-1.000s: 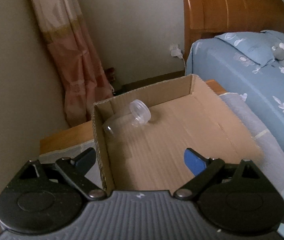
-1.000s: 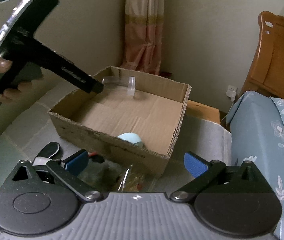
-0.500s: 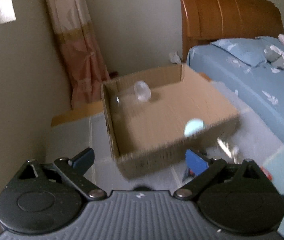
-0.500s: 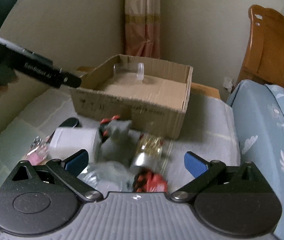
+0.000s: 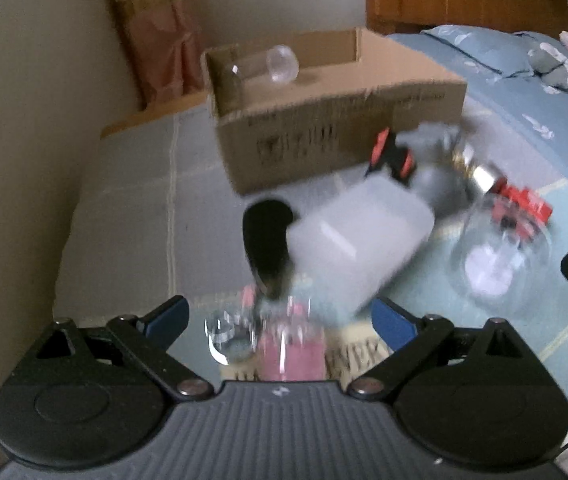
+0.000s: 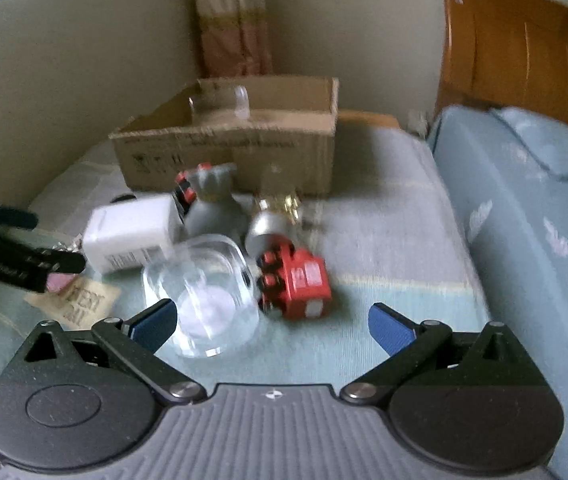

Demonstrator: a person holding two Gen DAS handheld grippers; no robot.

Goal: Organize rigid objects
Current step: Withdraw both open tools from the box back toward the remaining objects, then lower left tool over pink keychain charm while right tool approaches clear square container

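Both claws have been pulled back from the cardboard box [image 5: 335, 120], so the pile of things in front of it is now seen.

From the left wrist, the left claw [image 5: 280, 320] is spread wide and nothing is held in it. A small pink thing [image 5: 289, 354] and a little clear piece [image 5: 230, 334] are seen low in the middle of the frame, right between the blue tips. A white bottle [image 5: 359, 240] is found just above them, lying on its side, its long way slanting up to the right. A clear jar [image 5: 280, 65] is already in the box, at the upper middle.

From the right wrist, the right claw [image 6: 272, 322] is also spread wide and nothing is held. A clear glass cup [image 6: 204, 296] is seen near the left blue tip, and a red toy [image 6: 297, 282] sits just above the gap. The left claw is shown at the left edge, near the white bottle, so that bottle is judged closer to the left hand.
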